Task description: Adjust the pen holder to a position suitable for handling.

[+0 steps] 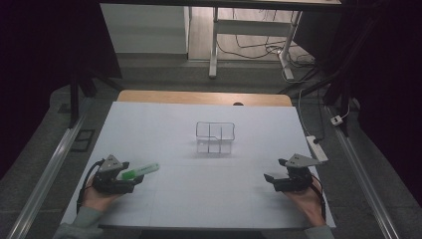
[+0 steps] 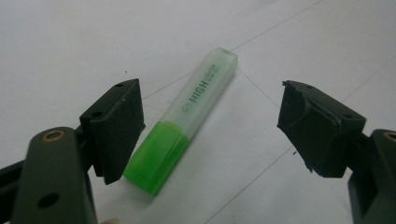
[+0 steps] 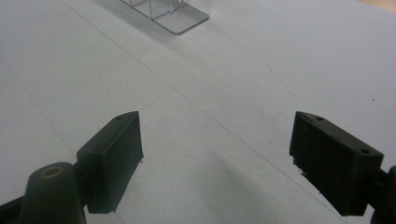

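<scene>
Black two-jaw left gripper (image 2: 210, 126), jaws wide apart, nothing pinched; green plastic highlighter with frosted clear cap (image 2: 183, 125) lies flat on matte white table sheet (image 1: 169, 124) between them. Right gripper (image 3: 217, 163) open, empty. Farther: clear acrylic compartment box (image 1: 215, 137), mid-table.

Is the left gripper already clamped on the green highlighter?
No, the left gripper is open, and the highlighter lies loose on the table.

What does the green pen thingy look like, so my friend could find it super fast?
Start at the big white table and go to its near left side, where the left gripper rests with its jaws wide open. Lying flat between them is a chunky plastic highlighter. It has a bright green body and a frosted see-through cap, unlike the clear plastic organiser box mid-table.
</scene>
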The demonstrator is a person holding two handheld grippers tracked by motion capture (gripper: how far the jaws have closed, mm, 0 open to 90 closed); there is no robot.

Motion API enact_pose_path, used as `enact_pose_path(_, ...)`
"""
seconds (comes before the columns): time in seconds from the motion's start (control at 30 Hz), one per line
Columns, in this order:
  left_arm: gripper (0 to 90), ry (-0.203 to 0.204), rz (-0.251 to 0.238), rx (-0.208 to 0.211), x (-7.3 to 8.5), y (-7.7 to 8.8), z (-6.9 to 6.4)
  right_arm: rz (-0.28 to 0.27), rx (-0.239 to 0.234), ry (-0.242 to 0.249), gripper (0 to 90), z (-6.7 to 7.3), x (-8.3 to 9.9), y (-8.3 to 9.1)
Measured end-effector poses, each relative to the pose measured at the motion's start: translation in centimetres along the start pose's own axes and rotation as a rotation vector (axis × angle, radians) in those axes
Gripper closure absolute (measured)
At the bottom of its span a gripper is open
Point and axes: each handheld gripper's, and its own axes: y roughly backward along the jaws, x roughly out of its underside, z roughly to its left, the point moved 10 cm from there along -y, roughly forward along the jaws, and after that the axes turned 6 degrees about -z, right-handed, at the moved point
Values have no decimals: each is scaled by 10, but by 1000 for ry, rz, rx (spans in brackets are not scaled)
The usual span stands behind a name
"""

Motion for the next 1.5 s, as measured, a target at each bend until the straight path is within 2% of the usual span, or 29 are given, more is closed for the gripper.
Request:
enact_pose_path(0.23, 230, -6, -4, 9, -2, -2, 1, -14, -2, -16, 175, 0, -2, -1)
enact_pose_path(0.5, 232, -11, -9, 7, -5, 0, 1, 6, 17, -25, 184, 0, -1, 0)
enact_pose_path(0.7, 232, -20, -7, 3, -6, 1, -1, -4, 19, -51, 183, -1, -2, 0)
enact_pose_path(0.97, 237, -19, -1, 11, -7, 2, -1, -7, 17, -50, 184, -1, -1, 1)
enact_pose_path(1.3, 241, -43, 15, 12, -13, 5, -1, -1, 21, -48, 185, -1, 0, 2)
enact_pose_path(1.5, 240, -57, 28, 6, -18, 10, 3, 5, 10, -42, 188, 0, 2, 1)
